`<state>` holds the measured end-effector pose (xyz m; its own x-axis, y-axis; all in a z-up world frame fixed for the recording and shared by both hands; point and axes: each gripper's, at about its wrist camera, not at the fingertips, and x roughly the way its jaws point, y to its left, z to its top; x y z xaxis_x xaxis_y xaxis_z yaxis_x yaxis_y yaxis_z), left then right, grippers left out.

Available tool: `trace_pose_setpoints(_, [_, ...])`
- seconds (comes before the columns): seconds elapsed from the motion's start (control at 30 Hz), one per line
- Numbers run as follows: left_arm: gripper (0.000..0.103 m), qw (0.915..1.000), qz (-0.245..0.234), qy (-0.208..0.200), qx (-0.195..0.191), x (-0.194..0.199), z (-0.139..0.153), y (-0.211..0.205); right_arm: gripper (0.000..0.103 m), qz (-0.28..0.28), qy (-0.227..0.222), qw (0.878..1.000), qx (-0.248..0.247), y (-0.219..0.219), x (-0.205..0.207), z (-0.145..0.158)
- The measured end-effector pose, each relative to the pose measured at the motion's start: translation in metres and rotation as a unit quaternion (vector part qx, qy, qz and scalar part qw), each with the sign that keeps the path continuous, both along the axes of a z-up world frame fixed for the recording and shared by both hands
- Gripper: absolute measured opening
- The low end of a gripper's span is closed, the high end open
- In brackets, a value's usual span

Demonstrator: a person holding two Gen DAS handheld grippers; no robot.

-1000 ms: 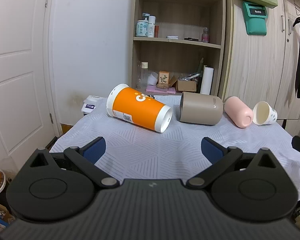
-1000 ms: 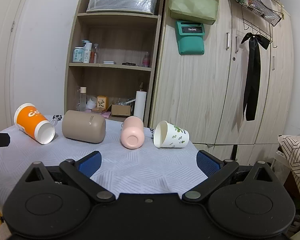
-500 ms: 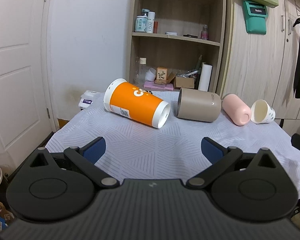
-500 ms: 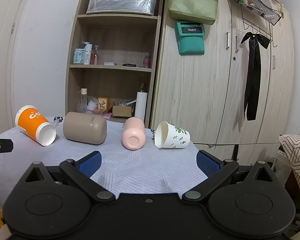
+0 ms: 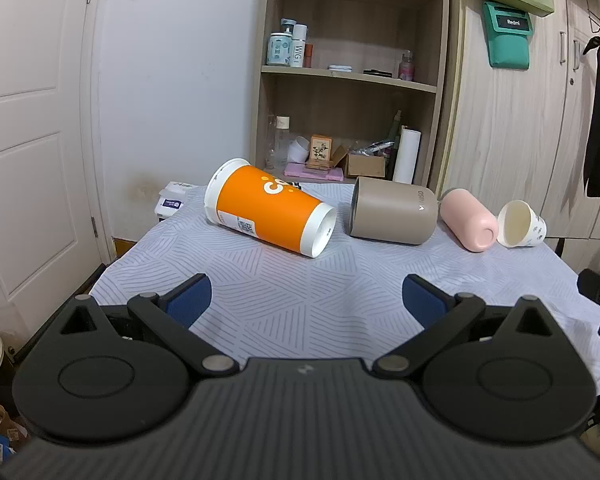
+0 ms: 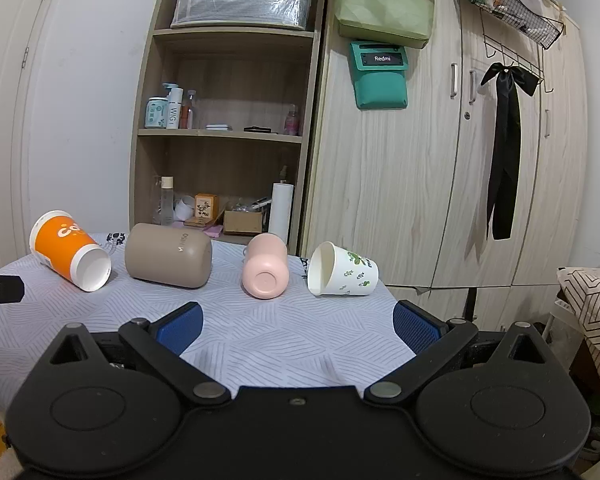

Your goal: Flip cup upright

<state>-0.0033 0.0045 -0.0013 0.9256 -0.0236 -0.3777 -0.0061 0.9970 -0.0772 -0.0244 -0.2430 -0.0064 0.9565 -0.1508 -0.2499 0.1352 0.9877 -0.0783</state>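
Note:
Several cups lie on their sides in a row on the cloth-covered table (image 5: 300,300): an orange paper cup (image 5: 270,214) (image 6: 70,250), a taupe cup (image 5: 392,210) (image 6: 168,256), a pink cup (image 5: 468,220) (image 6: 265,266) and a white cup with green leaves (image 5: 520,230) (image 6: 342,270). My left gripper (image 5: 306,300) is open and empty, hovering over the near table in front of the orange and taupe cups. My right gripper (image 6: 296,326) is open and empty, in front of the pink and white cups.
An open wooden shelf unit (image 5: 352,80) with bottles and boxes stands behind the table. A wardrobe (image 6: 440,160) is to its right, a white door (image 5: 28,140) to the left. A patterned cushion (image 6: 592,304) lies off the table's right edge.
The left gripper has risen and tilted slightly, so the cups sit lower in its view. The right gripper has barely moved. Both stay open.

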Motion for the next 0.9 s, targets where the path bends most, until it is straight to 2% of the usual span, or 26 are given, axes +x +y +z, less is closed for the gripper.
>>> trace_pose_setpoints(0.23, [0.103,0.9999,-0.002,0.01,-0.001,0.001,0.002,0.0,0.103,0.004,0.006,1.0,0.0,-0.002,0.001,0.0])
trace_pose_setpoints(0.47, [0.103,0.9982,-0.013,0.058,0.006,0.017,0.013,0.003,0.103,0.038,0.025,0.999,-0.015,0.0,0.008,0.016])
trace_pose_setpoints(0.57, [0.103,0.9965,-0.027,0.08,-0.001,0.022,0.027,0.01,0.103,0.079,0.051,0.996,-0.009,-0.005,0.012,0.028])
trace_pose_setpoints(0.7, [0.103,0.9916,-0.036,0.121,-0.03,0.034,0.041,0.026,0.103,0.15,0.076,0.986,0.021,-0.011,0.02,0.052])
trace_pose_setpoints(0.8, [0.103,0.9885,-0.05,0.129,-0.061,0.041,0.049,0.041,0.103,0.196,0.082,0.977,0.029,-0.006,0.027,0.066])
trace_pose_setpoints(0.9, [0.103,0.9879,-0.048,0.129,-0.073,0.048,0.052,0.051,0.103,0.238,0.093,0.966,0.027,0.008,0.038,0.07])
